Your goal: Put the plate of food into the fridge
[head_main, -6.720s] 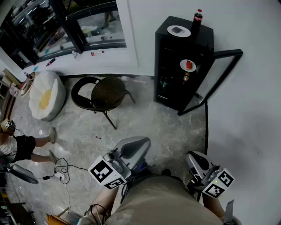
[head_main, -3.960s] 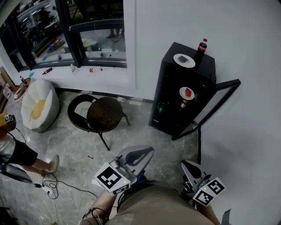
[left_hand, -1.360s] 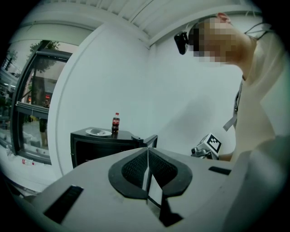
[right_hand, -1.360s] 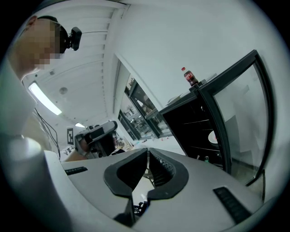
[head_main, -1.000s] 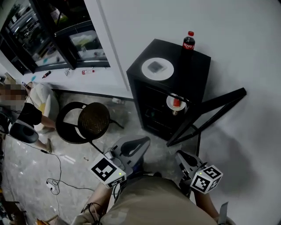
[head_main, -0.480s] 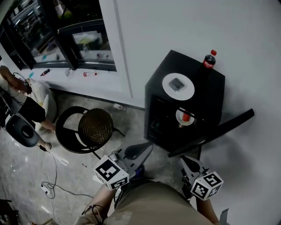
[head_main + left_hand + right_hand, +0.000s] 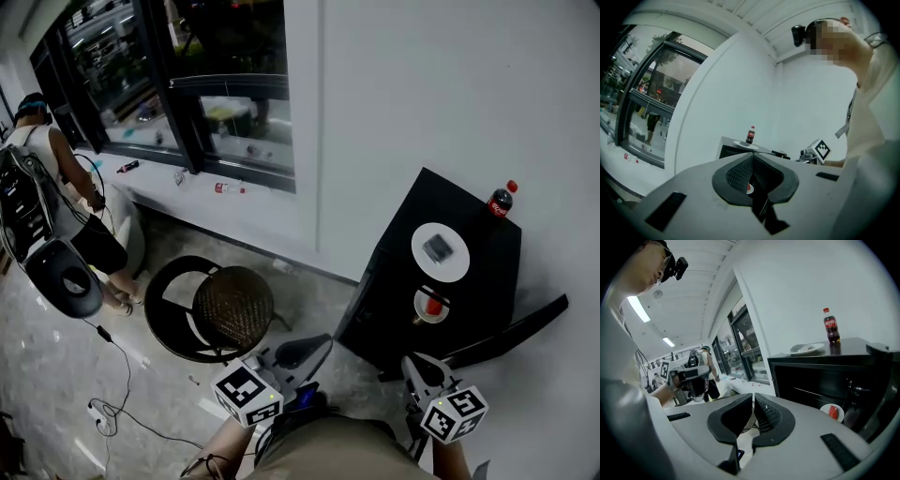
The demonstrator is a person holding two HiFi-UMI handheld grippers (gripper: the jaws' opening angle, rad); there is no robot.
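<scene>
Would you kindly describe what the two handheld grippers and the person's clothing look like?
Both the left gripper and the right gripper have smooth light grey shells with black, ribbed fingers. Each carries a white cube printed with black square markers. The person wears a khaki top.

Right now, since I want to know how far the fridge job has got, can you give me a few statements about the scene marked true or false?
1. The door of the fridge stands open. True.
2. The bottle stands inside the fridge. False: the cola bottle stands on top of it.
3. A plate of red food sits inside the fridge. True.
4. One gripper holds a plate. False: the right gripper is shut on nothing, and so is the left gripper.
5. A second plate lies on the fridge's top. True.
</scene>
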